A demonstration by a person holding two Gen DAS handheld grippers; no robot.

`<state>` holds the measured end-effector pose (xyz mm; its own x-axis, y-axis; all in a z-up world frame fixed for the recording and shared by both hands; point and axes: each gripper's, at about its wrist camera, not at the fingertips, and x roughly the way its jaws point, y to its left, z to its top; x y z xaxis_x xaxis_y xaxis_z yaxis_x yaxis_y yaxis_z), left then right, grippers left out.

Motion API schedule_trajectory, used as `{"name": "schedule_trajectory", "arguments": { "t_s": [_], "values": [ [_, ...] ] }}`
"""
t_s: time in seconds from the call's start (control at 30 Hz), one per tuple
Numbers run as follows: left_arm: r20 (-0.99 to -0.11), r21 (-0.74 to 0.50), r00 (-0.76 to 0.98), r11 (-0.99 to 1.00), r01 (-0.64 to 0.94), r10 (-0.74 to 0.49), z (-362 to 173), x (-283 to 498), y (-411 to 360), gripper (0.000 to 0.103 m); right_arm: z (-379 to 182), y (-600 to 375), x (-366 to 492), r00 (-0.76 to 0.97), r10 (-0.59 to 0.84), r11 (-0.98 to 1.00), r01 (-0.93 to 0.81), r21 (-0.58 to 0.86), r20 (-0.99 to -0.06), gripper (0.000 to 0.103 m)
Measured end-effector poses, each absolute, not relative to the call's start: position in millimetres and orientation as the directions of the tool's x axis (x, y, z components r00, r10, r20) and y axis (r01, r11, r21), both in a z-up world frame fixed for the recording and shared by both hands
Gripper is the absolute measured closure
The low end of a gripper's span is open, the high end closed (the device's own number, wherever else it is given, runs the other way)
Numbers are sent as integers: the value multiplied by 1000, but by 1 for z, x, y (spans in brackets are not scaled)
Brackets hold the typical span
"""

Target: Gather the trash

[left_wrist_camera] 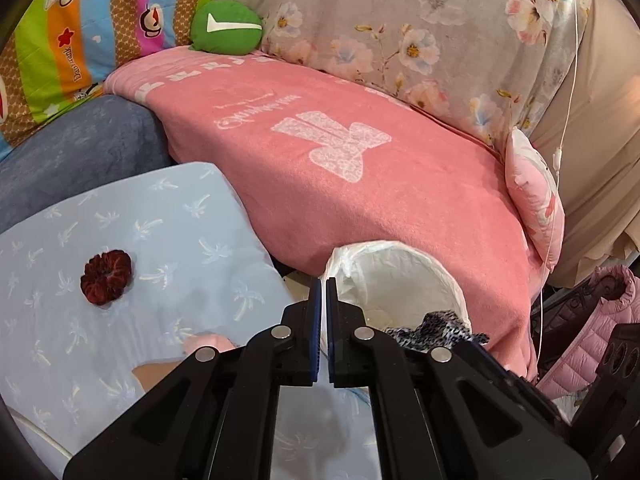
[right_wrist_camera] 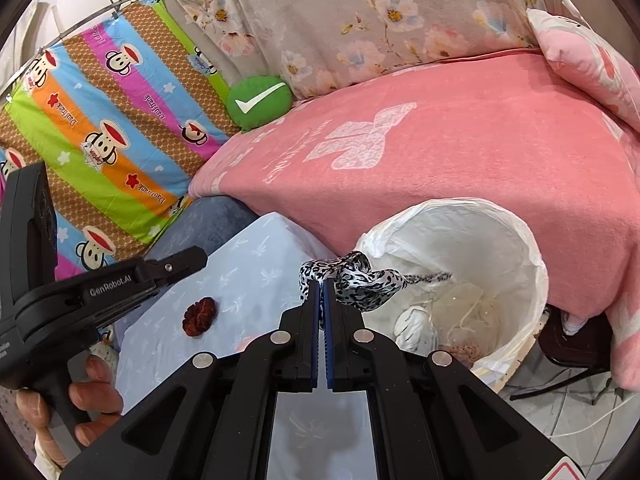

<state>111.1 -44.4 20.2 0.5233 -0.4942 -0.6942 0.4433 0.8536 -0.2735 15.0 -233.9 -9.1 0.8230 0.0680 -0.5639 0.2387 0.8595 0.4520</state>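
Two grippers are in view; the right gripper [right_wrist_camera: 322, 284], at lower centre of its own view, has its blue pads pressed together on one leopard-print fabric strip [right_wrist_camera: 356, 280], whose knotted loops stand just above the fingertips and trail right over the rim of the bin; the left gripper [left_wrist_camera: 323, 286] is closed with nothing between its pads, and in the right wrist view it enters from the left edge, held by a hand [right_wrist_camera: 80, 396] at lower left.

One white-lined trash bin [right_wrist_camera: 516, 236] stands at centre right, against the edge of the bed; inside it lie one crumpled white wad [right_wrist_camera: 416, 326] and some thin string-like scraps, too small to count.

One dark red scrunchie [right_wrist_camera: 199, 315] rests on the pale blue palm-print cloth [right_wrist_camera: 248, 264] at lower left, well apart from the bin.

One pink blanket [right_wrist_camera: 480, 152] covers the bed across the middle; at upper centre one round green cushion [right_wrist_camera: 260, 100] with a white tick leans on it; one pink pillow [right_wrist_camera: 588, 64] sits at upper right; behind hang one striped monkey-print sheet [right_wrist_camera: 104, 120] and one floral sheet [right_wrist_camera: 360, 20].
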Motion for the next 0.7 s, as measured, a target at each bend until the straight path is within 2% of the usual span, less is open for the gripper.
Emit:
{"name": "schedule_trajectory", "arguments": {
  "t_s": [0.17, 0.23, 0.27, 0.3, 0.33, 0.4, 0.6, 0.7],
  "values": [
    [-756, -249, 489, 882, 399, -435, -11, 113, -32, 100, -18, -227, 16, 811, 89, 859, 232, 457, -579, 101],
    [-780, -251, 470, 895, 370, -413, -26, 116, -22, 94, -22, -221, 17, 806, 102, 861, 221, 457, -583, 101],
    [-792, -248, 461, 901, 356, -400, -32, 117, -16, 89, -23, -217, 19, 804, 107, 863, 217, 456, -585, 101],
    [-804, -243, 453, 909, 339, -384, -40, 119, -9, 77, -25, -214, 20, 801, 115, 865, 210, 456, -588, 101],
    [-810, -239, 452, 915, 325, -372, -45, 119, -5, 59, -26, -211, 21, 799, 120, 866, 206, 456, -590, 101],
    [-816, -226, 464, 929, 292, -345, -53, 119, 4, 44, -29, -206, 25, 793, 131, 869, 198, 454, -595, 101],
    [-847, -162, 455, 949, 271, -274, -75, 123, 6, 44, -33, -195, 32, 782, 145, 876, 183, 446, -606, 101],
    [-863, -140, 440, 954, 267, -250, -86, 125, 4, 47, -36, -193, 33, 778, 146, 877, 185, 444, -612, 101]
  ]
}}
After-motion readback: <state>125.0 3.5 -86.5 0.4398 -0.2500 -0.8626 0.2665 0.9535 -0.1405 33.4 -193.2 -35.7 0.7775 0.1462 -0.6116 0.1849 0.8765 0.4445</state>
